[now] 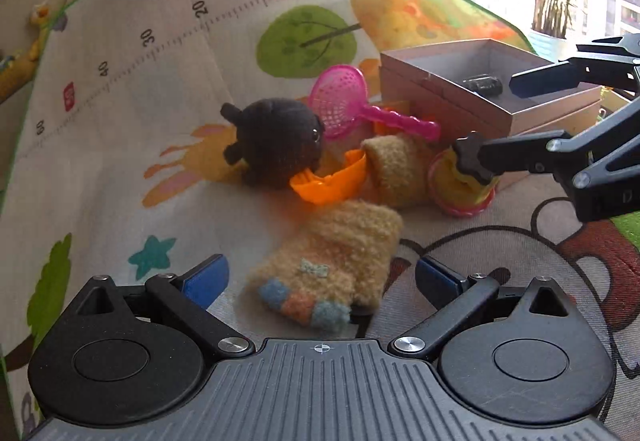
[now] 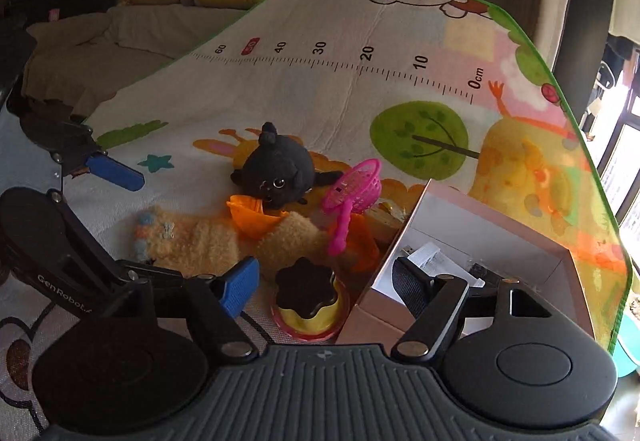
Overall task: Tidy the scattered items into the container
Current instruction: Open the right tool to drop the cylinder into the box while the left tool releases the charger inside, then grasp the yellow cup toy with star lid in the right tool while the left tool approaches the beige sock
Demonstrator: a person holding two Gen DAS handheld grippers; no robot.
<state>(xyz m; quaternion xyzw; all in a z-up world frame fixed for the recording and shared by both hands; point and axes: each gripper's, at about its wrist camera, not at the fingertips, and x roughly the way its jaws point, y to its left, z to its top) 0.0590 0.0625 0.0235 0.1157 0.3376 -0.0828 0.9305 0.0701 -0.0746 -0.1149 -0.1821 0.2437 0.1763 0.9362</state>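
1. My left gripper [image 1: 320,277] stands wide open, holding nothing; its blue pads flank the toe end of the fuzzy yellow sock [image 1: 332,273], not pressing it.
2. It points down at the play mat [image 1: 140,81].
3. My right gripper [image 2: 324,283] is open, jaws either side of the black-lidded pot [image 2: 306,301], apart from it.
4. The sock's long axis runs from the left gripper toward the cardboard box [image 1: 480,97].
5. The pot stands upright just beside the box.

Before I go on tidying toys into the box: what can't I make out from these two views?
- Box contents: left wrist view shows one dark item; right wrist view partly blocked by the right gripper finger.
- Orange toy: partly under the black plush and yellow sock.
- Tub contents: dark lid covers them.
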